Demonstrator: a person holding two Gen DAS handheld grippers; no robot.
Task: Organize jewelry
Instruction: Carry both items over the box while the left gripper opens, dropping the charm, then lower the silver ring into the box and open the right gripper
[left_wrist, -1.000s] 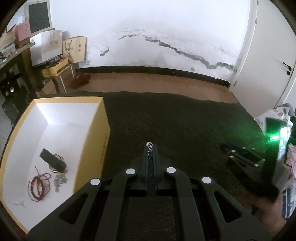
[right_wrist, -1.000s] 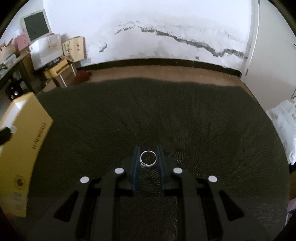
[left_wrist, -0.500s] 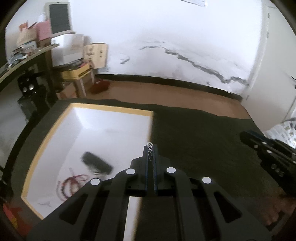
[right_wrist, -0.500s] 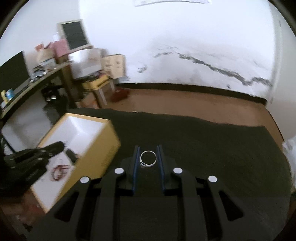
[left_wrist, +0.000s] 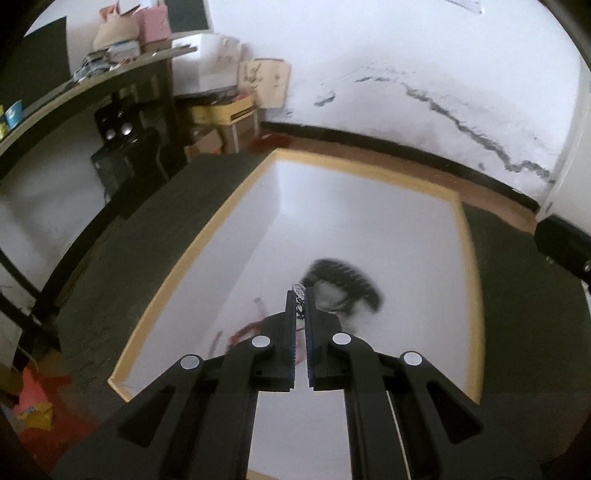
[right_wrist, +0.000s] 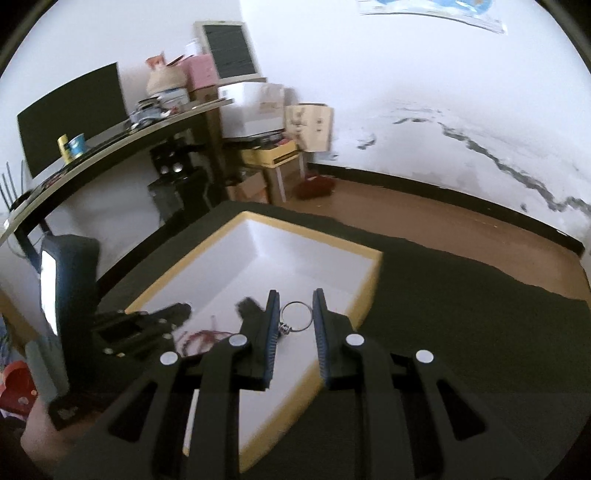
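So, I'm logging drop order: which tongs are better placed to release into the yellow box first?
Left. The left tongs, pinching a small ring, are above the yellow box interior; the right tongs with their ring sit nearer its edge.

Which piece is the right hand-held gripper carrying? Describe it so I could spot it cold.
Find the yellow-rimmed white box on the dark mat. Above its near corner, the right hand-held gripper pinches a thin silver ring with a small setting, unlike the red cords lying inside.

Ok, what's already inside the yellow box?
Inside the yellow box: a dark blurred item and red cord jewelry. The left gripper covers part of the floor, so anything beneath it is hidden.
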